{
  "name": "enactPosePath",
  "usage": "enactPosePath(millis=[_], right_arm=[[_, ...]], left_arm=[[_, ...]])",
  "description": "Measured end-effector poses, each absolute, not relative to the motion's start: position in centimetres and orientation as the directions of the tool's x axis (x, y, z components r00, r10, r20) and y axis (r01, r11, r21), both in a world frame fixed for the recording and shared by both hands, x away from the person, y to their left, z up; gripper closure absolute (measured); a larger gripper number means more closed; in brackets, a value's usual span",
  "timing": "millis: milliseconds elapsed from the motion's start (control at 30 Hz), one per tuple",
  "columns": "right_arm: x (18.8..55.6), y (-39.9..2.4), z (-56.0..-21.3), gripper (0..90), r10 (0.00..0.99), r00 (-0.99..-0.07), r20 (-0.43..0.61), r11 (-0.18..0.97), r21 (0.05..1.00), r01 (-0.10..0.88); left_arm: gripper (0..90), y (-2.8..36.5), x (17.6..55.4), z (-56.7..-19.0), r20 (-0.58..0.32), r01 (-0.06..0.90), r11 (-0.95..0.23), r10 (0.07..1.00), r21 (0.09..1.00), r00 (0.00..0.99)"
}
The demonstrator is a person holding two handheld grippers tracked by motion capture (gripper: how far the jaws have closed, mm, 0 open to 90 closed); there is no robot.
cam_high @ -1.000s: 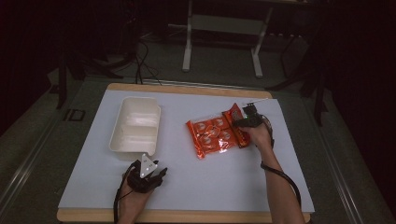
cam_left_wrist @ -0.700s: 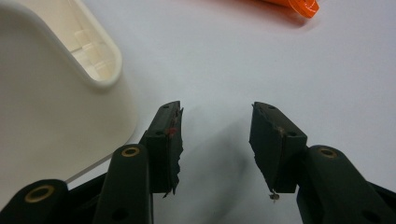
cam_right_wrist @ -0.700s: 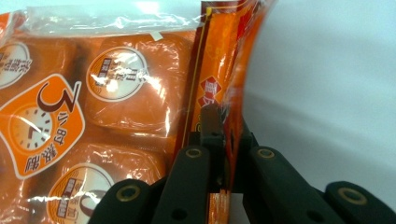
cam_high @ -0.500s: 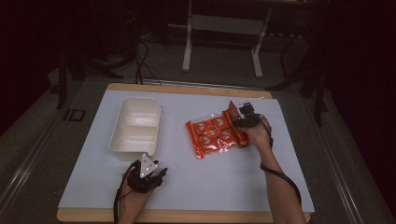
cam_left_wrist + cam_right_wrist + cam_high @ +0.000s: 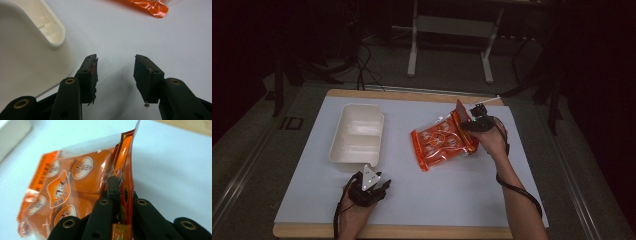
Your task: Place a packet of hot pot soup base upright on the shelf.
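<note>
In the high view, the orange snack bag (image 5: 443, 141) lies right of centre on the white table sheet (image 5: 462, 200), its right edge lifted off the surface. The right gripper (image 5: 468, 123) has its jaws clamped on that raised edge. The white two-compartment tray (image 5: 357, 134) sits left of centre, well apart from the bag, with bare sheet between them, so nothing blocks the way across. The left gripper (image 5: 371, 186) rests at lower left, just below the tray's near end.

In the left gripper view, the jaws stand apart with nothing between them. The tray's rounded corner (image 5: 37, 50) is at upper left, just beside the left jaw, and an orange corner of the bag (image 5: 150, 7) shows along the top edge.

In the right gripper view, the jaws are pressed together on the bag's flat sealed strip (image 5: 126, 190) at lower centre. The pouch hangs to the left, showing round portions through the film (image 5: 85, 170). The bag looks light, soft and floppy, with glossy, likely slippery foil. The flat seam seems the best place to hold it, since it is stiffer than the body and spares the contents. Held by one edge, the bag will probably sag and swing.
</note>
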State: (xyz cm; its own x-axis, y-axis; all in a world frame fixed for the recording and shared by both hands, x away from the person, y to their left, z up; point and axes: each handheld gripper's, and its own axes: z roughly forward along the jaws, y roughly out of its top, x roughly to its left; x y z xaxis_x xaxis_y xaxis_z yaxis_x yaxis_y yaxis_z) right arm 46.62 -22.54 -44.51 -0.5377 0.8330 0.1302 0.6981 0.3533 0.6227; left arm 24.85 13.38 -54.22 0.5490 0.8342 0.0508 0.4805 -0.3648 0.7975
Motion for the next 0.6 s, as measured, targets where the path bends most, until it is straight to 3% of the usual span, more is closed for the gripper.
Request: enactPosePath(millis=[600], right_arm=[[42.5, -15.3, -37.1, 89.8, 0.705, -0.708, 0.051, 0.474, 0.708, 0.524]], left_arm=[[53.8, 13.5, 24.8, -54.2, 0.045, 0.479, -0.356, 0.836, 0.802, 0.547]])
